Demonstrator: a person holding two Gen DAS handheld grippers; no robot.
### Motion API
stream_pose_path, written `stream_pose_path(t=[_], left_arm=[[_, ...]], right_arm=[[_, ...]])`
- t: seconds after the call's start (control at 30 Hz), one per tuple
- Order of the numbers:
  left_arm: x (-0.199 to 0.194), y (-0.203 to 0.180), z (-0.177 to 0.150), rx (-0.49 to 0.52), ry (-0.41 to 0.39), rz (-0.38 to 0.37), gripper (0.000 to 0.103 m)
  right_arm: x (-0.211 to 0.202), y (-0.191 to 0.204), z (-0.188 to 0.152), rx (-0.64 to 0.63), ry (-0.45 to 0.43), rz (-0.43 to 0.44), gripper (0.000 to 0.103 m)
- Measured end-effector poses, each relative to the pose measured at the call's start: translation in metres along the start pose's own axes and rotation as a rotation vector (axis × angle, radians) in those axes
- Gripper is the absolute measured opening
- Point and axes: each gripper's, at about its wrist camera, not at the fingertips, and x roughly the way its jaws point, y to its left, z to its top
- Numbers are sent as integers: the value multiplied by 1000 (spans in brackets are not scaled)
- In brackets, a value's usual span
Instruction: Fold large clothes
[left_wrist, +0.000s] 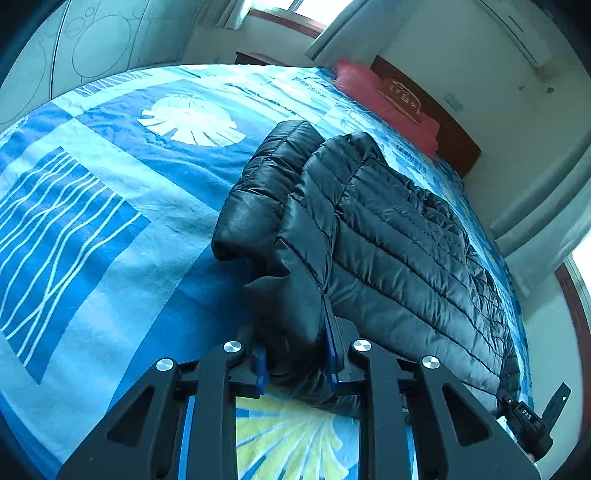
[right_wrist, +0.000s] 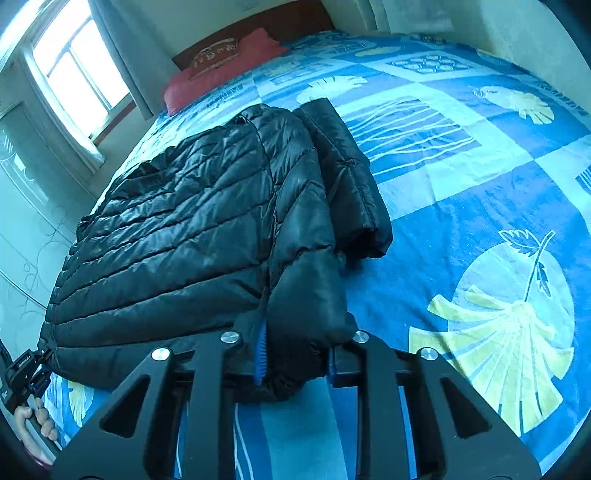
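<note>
Both tools clamped on the black puffer jacket, spread across the blue bed.

My left tool (left_wrist: 297, 363) grips a bunched cuff or corner of the jacket (left_wrist: 388, 236), fabric swallowing the blue pads (left_wrist: 331, 354) so I can't say which part exactly. The quilted body lies flat on the patterned bedspread (left_wrist: 110, 192), one sleeve folded over on top, the far hem cut off behind the frame. Over on the right, my right tool (right_wrist: 295, 362) pinches another dark fold of the jacket (right_wrist: 177, 236), pads half buried. A red pillow (right_wrist: 221, 70) sits at the headboard; at the lower left edge my left hand (right_wrist: 35, 424) shows, partly cropped.
</note>
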Motion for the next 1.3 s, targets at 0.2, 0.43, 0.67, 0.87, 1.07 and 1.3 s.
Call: stream_pose_path(t=[0.2, 0.43, 0.67, 0.87, 1.07, 1.3], left_arm=[[-28, 3, -14, 16, 3, -1, 22], [-67, 19, -48, 13, 25, -2, 22], [-91, 30, -74, 23, 37, 17, 22], [-90, 35, -76, 38, 34, 33, 33], [-107, 43, -78, 40, 24, 46, 45], [-125, 48, -84, 97, 11, 109, 53]], right_arm=[[-25, -3, -15, -31, 13, 11, 20], [-58, -12, -49, -45, 46, 30, 19], [-78, -16, -80, -67, 74, 24, 20], [-80, -20, -85, -50, 69, 2, 32], [-100, -32, -80, -41, 53, -32, 47], [-133, -34, -72, -72, -18, -139, 50]])
